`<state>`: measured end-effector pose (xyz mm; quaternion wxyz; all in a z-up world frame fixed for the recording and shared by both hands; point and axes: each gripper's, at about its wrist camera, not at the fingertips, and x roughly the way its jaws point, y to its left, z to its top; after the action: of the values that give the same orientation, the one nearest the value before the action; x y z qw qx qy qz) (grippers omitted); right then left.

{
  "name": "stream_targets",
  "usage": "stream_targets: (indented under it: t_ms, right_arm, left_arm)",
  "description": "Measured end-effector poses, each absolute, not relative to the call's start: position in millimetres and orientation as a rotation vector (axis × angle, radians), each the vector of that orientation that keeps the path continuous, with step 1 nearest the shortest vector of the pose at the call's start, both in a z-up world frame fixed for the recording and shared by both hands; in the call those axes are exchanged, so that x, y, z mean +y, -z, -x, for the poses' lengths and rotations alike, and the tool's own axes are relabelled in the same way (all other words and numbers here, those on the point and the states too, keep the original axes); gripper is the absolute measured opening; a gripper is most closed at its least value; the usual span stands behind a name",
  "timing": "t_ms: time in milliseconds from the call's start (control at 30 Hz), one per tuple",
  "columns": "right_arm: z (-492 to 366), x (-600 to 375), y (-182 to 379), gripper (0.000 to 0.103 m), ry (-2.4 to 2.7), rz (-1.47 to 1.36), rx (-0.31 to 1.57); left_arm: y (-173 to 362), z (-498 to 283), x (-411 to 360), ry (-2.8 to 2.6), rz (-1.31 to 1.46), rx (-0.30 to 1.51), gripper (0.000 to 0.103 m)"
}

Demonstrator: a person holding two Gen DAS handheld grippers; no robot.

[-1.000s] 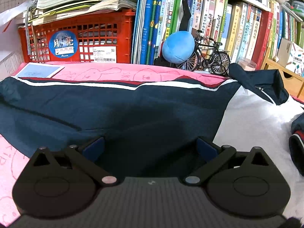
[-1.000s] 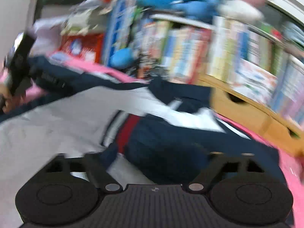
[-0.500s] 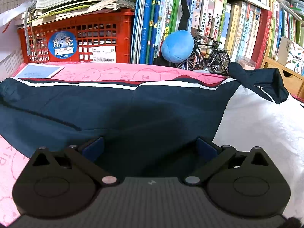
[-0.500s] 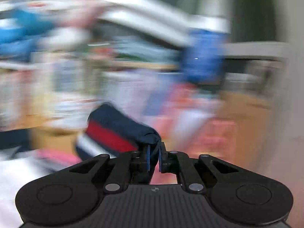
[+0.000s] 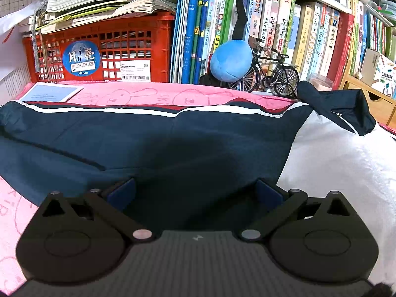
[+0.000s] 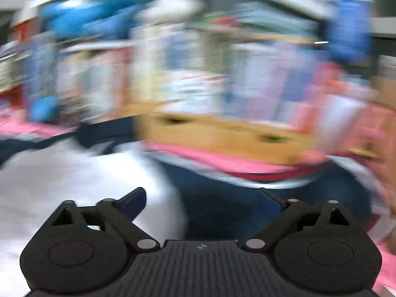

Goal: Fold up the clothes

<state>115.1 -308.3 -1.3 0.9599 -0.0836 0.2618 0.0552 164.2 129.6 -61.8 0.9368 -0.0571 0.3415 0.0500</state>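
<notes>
A navy jacket [image 5: 173,143] with a white panel and red-and-white stripes lies spread on a pink cloth [image 5: 148,94]. My left gripper [image 5: 195,190] hovers low over its navy part, open, with nothing between the blue pads [image 5: 122,190]. The right wrist view is blurred by motion. There my right gripper [image 6: 201,200] sits over the jacket [image 6: 222,203], where navy meets white. Its jaws are opening and stand wide apart, and no cloth is pinched between them.
Behind the cloth stand a red crate [image 5: 111,49] under stacked papers, a row of books [image 5: 272,24], a blue plush ball [image 5: 231,59] and a model bicycle [image 5: 272,74]. Wooden drawers [image 5: 371,99] are at the right. A flat card [image 5: 49,92] lies at the far left.
Half a second ago my right gripper was shut on the striped cuff, held up. It has let go, spread its jaws and swung back over the jacket. The left gripper stayed still.
</notes>
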Motion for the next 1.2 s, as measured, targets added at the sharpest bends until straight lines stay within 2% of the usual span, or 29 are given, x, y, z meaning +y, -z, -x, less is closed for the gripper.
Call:
stream_targets:
  t_ms: [33, 67, 133, 267, 367, 400, 433, 467, 500, 600, 633, 800, 1000, 1200]
  right_arm:
    - [-129, -287, 6, 0.059, -0.172, 0.177, 0.568]
    - [-145, -268, 12, 0.042, -0.215, 0.188, 0.609]
    - [-177, -235, 25, 0.033, -0.282, 0.214, 0.679]
    - [-243, -203, 51, 0.030, -0.288, 0.281, 0.715]
    - [-289, -222, 59, 0.030, -0.178, 0.255, 0.654]
    - [-302, -234, 61, 0.036, -0.138, 0.238, 0.643]
    - [-314, -245, 63, 0.066, -0.104, 0.214, 0.640]
    - [-322, -255, 63, 0.091, -0.075, 0.188, 0.651]
    - [-326, -262, 64, 0.096, -0.054, 0.168, 0.663]
    - [-312, -264, 60, 0.082, -0.052, 0.095, 0.653]
    - [-302, -262, 57, 0.074, -0.073, 0.079, 0.634]
    - [-244, -248, 38, 0.073, -0.289, 0.020, 0.597]
    - [-199, -234, 46, 0.073, -0.412, 0.175, 0.663]
    - [-178, -337, 63, 0.077, -0.096, 0.106, 0.684]
  left_arm:
    - [62, -164, 129, -0.103, 0.116, 0.698, 0.103]
    - [62, -164, 130, -0.103, 0.116, 0.698, 0.103]
    - [62, -164, 130, -0.103, 0.115, 0.699, 0.103]
    - [64, -164, 129, -0.102, 0.103, 0.703, 0.103]
    - [65, -166, 127, -0.100, 0.082, 0.710, 0.103]
    - [66, -166, 126, -0.098, 0.076, 0.711, 0.103]
    - [66, -166, 125, -0.095, 0.070, 0.713, 0.103]
    - [66, -167, 125, -0.092, 0.064, 0.715, 0.103]
    - [66, -167, 124, -0.090, 0.059, 0.716, 0.103]
    - [66, -167, 125, -0.089, 0.058, 0.717, 0.103]
    - [66, -167, 125, -0.088, 0.057, 0.718, 0.103]
    - [66, -167, 125, -0.086, 0.060, 0.719, 0.103]
    - [66, -167, 127, -0.083, 0.063, 0.718, 0.103]
    - [66, -167, 128, -0.080, 0.067, 0.719, 0.103]
